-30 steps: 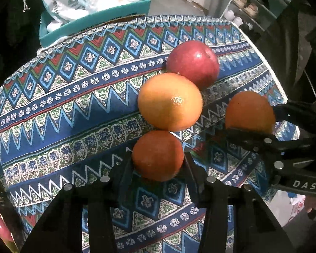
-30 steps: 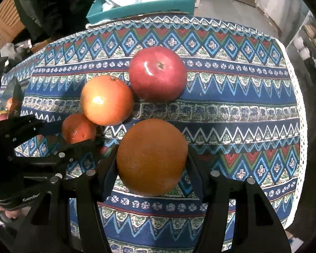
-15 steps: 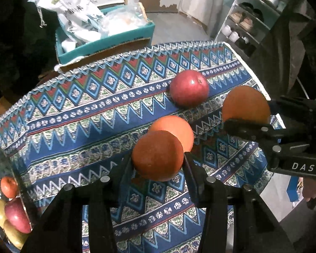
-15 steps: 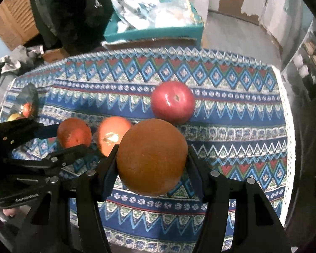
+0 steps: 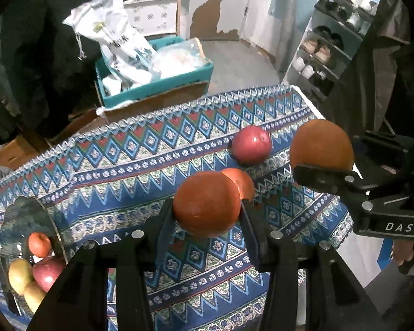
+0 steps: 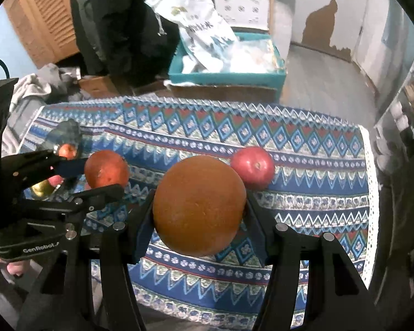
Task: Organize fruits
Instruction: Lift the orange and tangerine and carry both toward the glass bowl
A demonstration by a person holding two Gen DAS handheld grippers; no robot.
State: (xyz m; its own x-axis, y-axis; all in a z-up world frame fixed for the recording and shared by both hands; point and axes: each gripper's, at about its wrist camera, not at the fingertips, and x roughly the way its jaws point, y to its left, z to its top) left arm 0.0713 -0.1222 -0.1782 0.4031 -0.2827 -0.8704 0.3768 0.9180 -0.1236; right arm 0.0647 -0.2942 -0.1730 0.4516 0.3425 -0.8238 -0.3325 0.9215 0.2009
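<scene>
Left claw (image 5: 207,212) clamps small reddish orange (image 5: 207,202); right claw (image 6: 198,215) clamps big dull orange (image 6: 198,205).

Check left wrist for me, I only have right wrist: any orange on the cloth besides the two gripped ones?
Observer: Yes. A loose orange sits on the cloth, half hidden behind the held orange in the left gripper.
Operator: Bowl contents?
Observer: The glass bowl holds a small orange fruit, a red apple and yellow fruit.
Operator: Left grip centred?
Observer: Yes, both fingers clamp the held orange at its widest part.
</scene>
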